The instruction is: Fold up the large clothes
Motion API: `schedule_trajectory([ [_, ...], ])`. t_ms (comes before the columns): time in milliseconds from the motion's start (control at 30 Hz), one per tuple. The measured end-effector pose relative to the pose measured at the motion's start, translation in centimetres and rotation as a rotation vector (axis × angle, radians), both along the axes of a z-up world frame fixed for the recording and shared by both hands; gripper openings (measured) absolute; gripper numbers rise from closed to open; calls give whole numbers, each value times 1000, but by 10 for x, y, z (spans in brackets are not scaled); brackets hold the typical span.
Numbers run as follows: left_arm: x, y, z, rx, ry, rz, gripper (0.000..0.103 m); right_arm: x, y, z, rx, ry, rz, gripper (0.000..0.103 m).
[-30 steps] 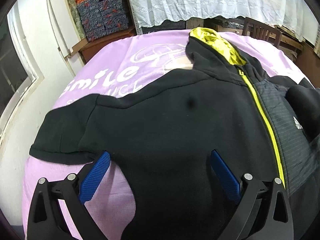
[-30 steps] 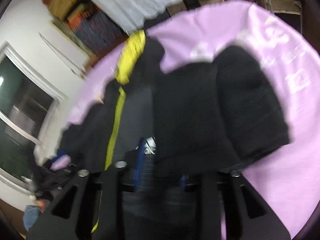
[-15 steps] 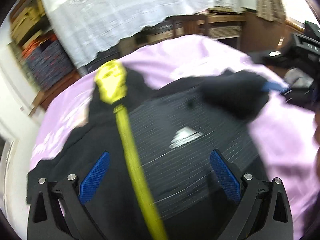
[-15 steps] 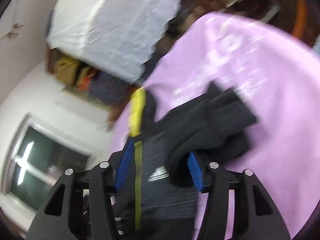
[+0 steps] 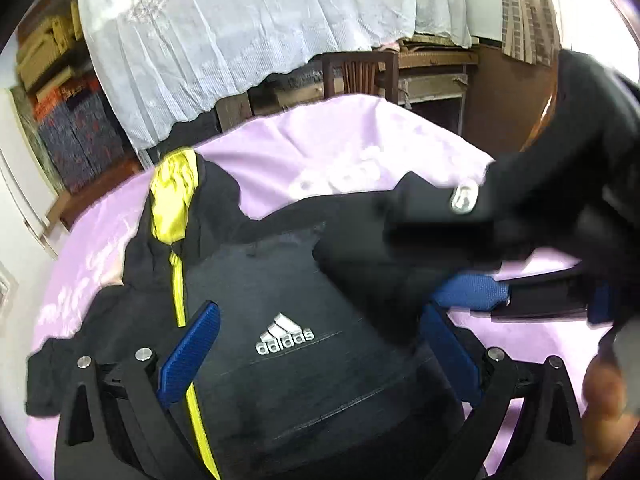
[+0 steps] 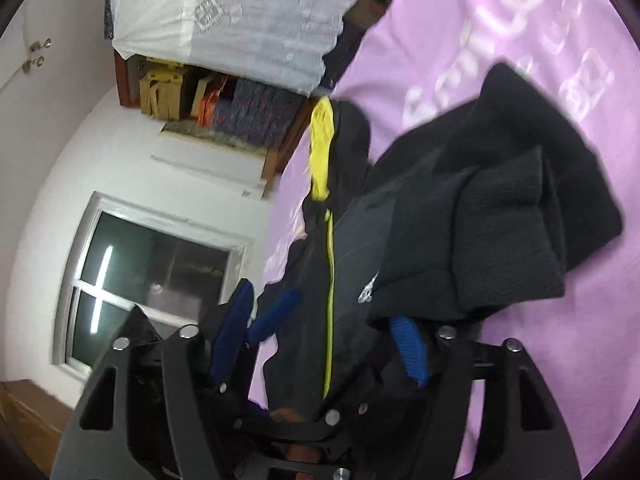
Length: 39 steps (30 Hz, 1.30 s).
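Lilac printed cloth [image 5: 360,148] covers the worktop, and on it lies the black zip-up hooded jacket with a yellow zipper and yellow hood lining [image 5: 288,380], front up. Its right sleeve [image 6: 500,232] is doubled across the chest, probably to narrow the garment for folding. The right tool [image 6: 324,336] has just been opening; its jaws stand apart with sleeve fabric draped between them, apparently released. The left tool [image 5: 316,352] hovers wide open over the chest logo, gripping nothing.

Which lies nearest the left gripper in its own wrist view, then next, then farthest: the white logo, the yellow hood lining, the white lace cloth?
From the left gripper:
1. White logo, between the fingers.
2. Yellow hood lining, upper left.
3. White lace cloth, background.
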<state>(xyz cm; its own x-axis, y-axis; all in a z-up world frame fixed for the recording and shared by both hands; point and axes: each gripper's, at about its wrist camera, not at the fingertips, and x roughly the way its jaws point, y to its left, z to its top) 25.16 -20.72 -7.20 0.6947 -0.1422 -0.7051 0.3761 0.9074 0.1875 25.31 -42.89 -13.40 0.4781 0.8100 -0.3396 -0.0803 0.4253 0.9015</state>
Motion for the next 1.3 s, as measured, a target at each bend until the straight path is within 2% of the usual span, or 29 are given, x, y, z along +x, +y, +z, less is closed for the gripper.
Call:
schedule_trajectory([
  [100,8,-2,-6,28,-17,29,100,4,-2,-4,-9,48,-21,68],
  [167,11,3,-7,-17,23,30,100,-1,-15,-4,-2,57,-57,68],
  [233,7,4,-6,-23,17,25,100,-3,-29,-6,10,78,-90,68],
  [333,-1,-8,-3,25,-20,-14,100,-18,-53,-3,30,86,-180,68],
  [433,-5,-30,0,82,-68,-60,100,-28,-72,6,-55,74,-325,70],
  [500,-1,-49,-4,147,-74,-93,100,-32,-80,6,-95,77,-388,70],
  [600,15,-67,-18,222,-55,-92,100,-31,-87,-2,-16,84,-389,70],
  [700,20,-66,-26,217,-17,-94,100,-31,-97,-8,15,98,-405,70],
  [833,19,-70,-22,238,-89,-90,100,-29,-97,-9,28,93,-430,70],
  [900,25,-73,-18,232,-96,-90,100,-32,-96,-7,14,79,-436,70],
  [933,26,-74,-16,221,-111,-95,91,-32,-94,-6,8,77,-441,70],
  [1000,27,-74,-13,209,-129,-108,55,-32,-96,-8,-7,76,-459,69],
  [1033,29,-72,-11,193,-114,-114,13,-33,-96,-9,-12,79,-466,64],
  [1067,33,-66,-8,173,-96,-98,4,-32,-96,-11,-15,84,-471,62],
  [1200,38,-27,25,84,-155,-6,4,-27,-90,-12,-72,73,-461,42],
  [1300,38,13,53,32,-190,59,4,-19,-70,-9,-143,42,-404,31],
])
